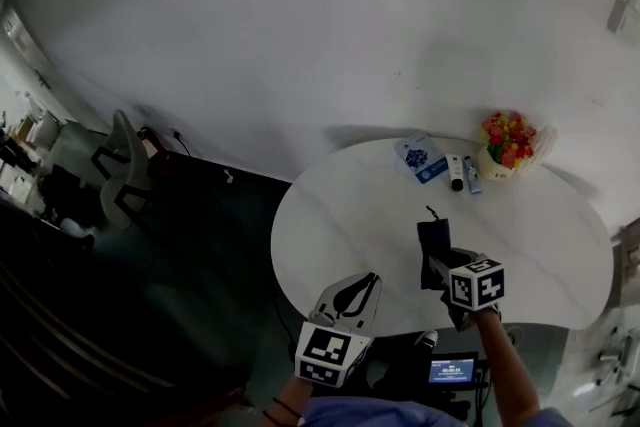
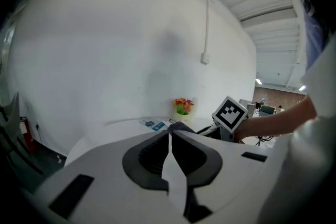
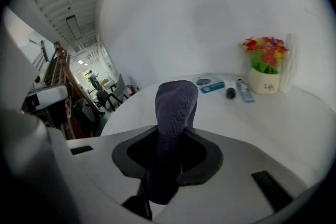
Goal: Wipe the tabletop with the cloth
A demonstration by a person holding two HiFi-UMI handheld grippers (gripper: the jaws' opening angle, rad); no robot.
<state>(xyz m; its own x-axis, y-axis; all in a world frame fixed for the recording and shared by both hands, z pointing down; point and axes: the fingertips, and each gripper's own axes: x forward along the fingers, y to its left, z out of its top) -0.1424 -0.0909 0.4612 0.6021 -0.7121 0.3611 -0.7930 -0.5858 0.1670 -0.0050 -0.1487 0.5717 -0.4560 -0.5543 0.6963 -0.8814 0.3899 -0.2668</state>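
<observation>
Over the near half of the round white desk (image 1: pixel 350 215), your right hand-held gripper (image 1: pixel 438 263) is clamped on the dark grey terry cloth (image 1: pixel 434 237). In the right gripper view the cloth (image 3: pixel 176 107) fills the gap between the two jaws and stands out ahead of them in a folded hump. Its loose end trails back under the hand-held gripper (image 3: pixel 174 134). Whether the cloth touches the desk surface cannot be told.

Your left hand-held gripper (image 1: pixel 368 283) sits at the desk's near edge, just left of the right one. Its jaws are pressed together with nothing between them (the left gripper view (image 2: pixel 169 135) shows only a thin seam).

At the far side of the desk, well apart from the cloth, stands a small cream pot of red and yellow flowers (image 1: pixel 508 143). The pot carries a short line of dark print, too small to read. Beside it lie a blue tube (image 1: pixel 472 175), a small white bottle with a dark cap (image 1: pixel 455 172) and a flat blue-and-white packet (image 1: pixel 421 158). None of their labels is legible.
</observation>
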